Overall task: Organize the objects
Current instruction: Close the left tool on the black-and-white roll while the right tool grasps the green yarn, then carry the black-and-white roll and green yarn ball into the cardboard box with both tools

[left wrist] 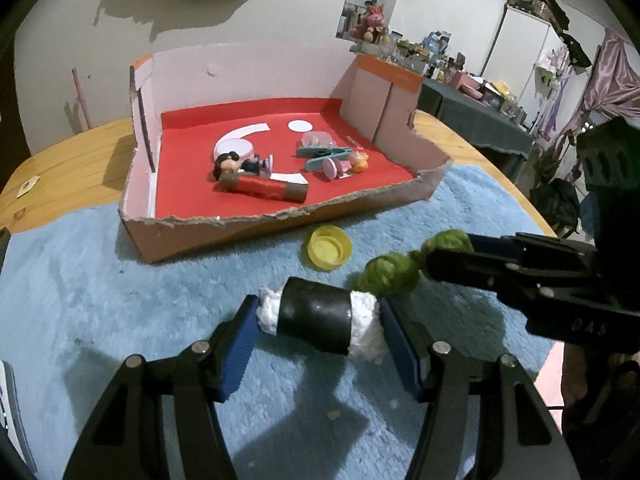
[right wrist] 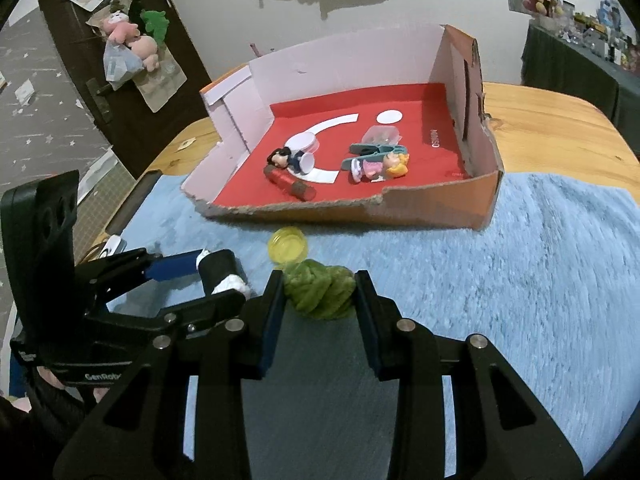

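Note:
My left gripper (left wrist: 318, 320) is shut on a black-wrapped white roll (left wrist: 318, 318), held by its two white ends just above the blue mat; the same roll (right wrist: 222, 274) shows at left in the right wrist view. My right gripper (right wrist: 320, 292) is shut on a green fuzzy lump (right wrist: 320, 290), which also shows as the green lump (left wrist: 390, 274) beside the roll. A yellow cap (left wrist: 329, 253) lies on the mat between the grippers and the torn cardboard box (left wrist: 224, 228). The box (right wrist: 436, 210) has a red floor.
Inside the box lie a red tube (left wrist: 266, 188), two small dolls (right wrist: 380, 166), teal clips (left wrist: 322, 156) and a white lid (left wrist: 234, 148). A blue fuzzy mat (right wrist: 520, 280) covers the wooden table (left wrist: 64, 160). Cluttered shelves stand at the far right.

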Available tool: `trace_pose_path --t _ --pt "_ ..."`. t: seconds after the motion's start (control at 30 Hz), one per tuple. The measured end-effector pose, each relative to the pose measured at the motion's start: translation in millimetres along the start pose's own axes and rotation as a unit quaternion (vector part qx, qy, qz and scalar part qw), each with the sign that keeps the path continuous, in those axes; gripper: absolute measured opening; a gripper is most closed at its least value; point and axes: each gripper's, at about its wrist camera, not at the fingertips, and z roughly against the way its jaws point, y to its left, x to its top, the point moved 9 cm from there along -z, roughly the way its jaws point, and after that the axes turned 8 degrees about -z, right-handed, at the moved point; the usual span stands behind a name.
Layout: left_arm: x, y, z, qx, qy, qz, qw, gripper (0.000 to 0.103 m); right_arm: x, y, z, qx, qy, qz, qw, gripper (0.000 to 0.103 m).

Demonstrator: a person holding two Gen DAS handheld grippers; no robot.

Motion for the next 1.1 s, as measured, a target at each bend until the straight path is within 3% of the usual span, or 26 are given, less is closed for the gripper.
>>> trace_pose_path --t 0.63,1.1 --pt "4 -9 25 0.006 -0.027 -0.005 0.9996 0.063 -7 16 31 0.001 -0.025 0.013 1.000 0.033" --pt "35 0 26 0.005 -0.043 -0.004 0.9991 0.063 19 15 30 0.002 -0.033 0.016 0.999 0.033"
